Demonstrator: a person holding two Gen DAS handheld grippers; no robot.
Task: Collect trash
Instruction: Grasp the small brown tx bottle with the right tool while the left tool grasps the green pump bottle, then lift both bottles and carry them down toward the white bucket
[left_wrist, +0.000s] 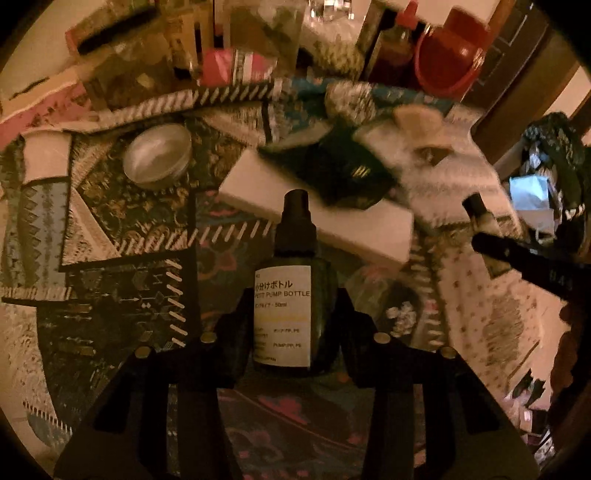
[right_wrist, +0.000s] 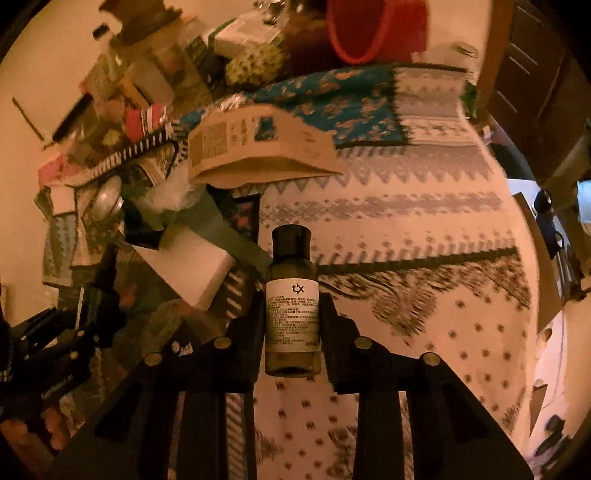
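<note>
**Two small bottles in hand, above the patchwork cloth**

Item 1. Our left gripper, jaws partly closed and clamped on a dark pump bottle with a white label; the bottle stands lengthwise between the fingers, pump head pointing away beyond the fingertips.

Item 2. Our right gripper, jaws narrower, clamped on a small dark-capped bottle with a white printed label, cap past the fingertips.

Item 3. Beyond our left fingertips: a white box, with a dark green pouch lying on it. Left of the fingers, well apart: a round metal tin.

Item 4. Beyond our right fingertips: a tan cardboard package, one edge raised off the patchwork tablecloth.

Item 5. Far past both: a red bucket, among blurred clutter.
</note>
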